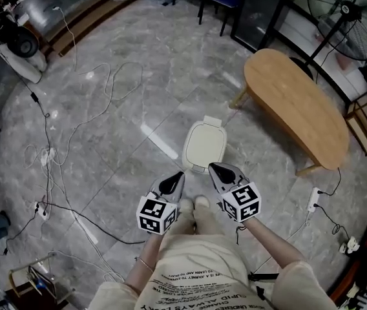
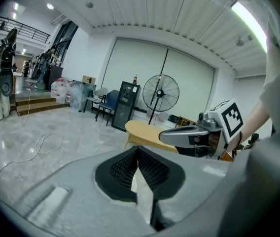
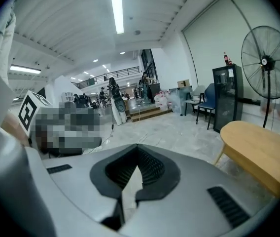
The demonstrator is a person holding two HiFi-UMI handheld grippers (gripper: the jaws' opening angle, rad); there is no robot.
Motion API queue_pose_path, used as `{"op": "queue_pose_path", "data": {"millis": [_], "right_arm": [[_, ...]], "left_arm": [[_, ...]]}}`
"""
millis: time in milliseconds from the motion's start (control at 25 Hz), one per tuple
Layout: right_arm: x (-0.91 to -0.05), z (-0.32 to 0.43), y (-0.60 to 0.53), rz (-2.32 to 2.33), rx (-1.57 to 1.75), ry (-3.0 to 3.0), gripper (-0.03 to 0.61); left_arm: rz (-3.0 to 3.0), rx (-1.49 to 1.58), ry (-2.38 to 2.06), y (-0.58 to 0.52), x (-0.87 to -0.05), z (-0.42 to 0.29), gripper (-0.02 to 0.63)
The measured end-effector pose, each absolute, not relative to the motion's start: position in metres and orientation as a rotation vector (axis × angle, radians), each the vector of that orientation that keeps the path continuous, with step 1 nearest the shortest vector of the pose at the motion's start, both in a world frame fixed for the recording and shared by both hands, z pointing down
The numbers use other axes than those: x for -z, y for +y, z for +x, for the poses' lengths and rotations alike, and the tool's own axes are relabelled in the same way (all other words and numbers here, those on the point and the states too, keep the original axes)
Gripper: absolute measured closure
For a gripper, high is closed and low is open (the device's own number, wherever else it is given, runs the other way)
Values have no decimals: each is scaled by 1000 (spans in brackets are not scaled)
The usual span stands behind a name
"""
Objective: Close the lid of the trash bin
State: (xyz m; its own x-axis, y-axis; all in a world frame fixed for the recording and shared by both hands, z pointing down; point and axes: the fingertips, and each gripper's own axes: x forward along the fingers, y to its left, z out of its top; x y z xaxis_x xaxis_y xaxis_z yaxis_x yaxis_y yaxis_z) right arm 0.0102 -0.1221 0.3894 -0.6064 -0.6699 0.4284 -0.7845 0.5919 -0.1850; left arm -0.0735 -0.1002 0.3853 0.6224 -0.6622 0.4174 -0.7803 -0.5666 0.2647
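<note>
At lower centre-left of the head view, the left gripper (image 1: 176, 179) has its jaws clenched together on nothing, pointing up-frame and angled a little downward. Just above and between the two grippers' tips, the trash bin (image 1: 204, 146) stands on the floor (image 1: 125, 108). Its long axis runs up the frame, and its lid (image 1: 205, 141) appears to lie flat already. To its lower right, the right gripper (image 1: 219, 171) is likewise clenched and empty. Neither hand is clearly nearer.
</note>
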Motion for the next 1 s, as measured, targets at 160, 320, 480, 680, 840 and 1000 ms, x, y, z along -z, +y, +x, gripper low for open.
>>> {"op": "queue_pose_path", "data": {"millis": [160, 320, 480, 680, 840, 1000], "right_arm": [[-356, 16, -122, 1209, -484, -2581, 574], [-324, 23, -124, 1256, -446, -2633, 574], [-300, 33, -126, 1334, -428, -2676, 574], [-274, 44, -125, 1375, -378, -2726, 574], [-257, 49, -121, 1406, -352, -2762, 574], [-242, 57, -120, 1434, -329, -2787, 574]], "left_arm": [[2504, -354, -1164, -105, -355, -72, 591], [2546, -302, -1209, -113, -325, -78, 591], [2558, -256, -1265, -115, -306, -85, 591], [2609, -253, -1290, -111, -288, -84, 591], [2641, -232, -1328, -109, -275, -87, 591], [2661, -194, -1376, -112, -259, -91, 591]]}}
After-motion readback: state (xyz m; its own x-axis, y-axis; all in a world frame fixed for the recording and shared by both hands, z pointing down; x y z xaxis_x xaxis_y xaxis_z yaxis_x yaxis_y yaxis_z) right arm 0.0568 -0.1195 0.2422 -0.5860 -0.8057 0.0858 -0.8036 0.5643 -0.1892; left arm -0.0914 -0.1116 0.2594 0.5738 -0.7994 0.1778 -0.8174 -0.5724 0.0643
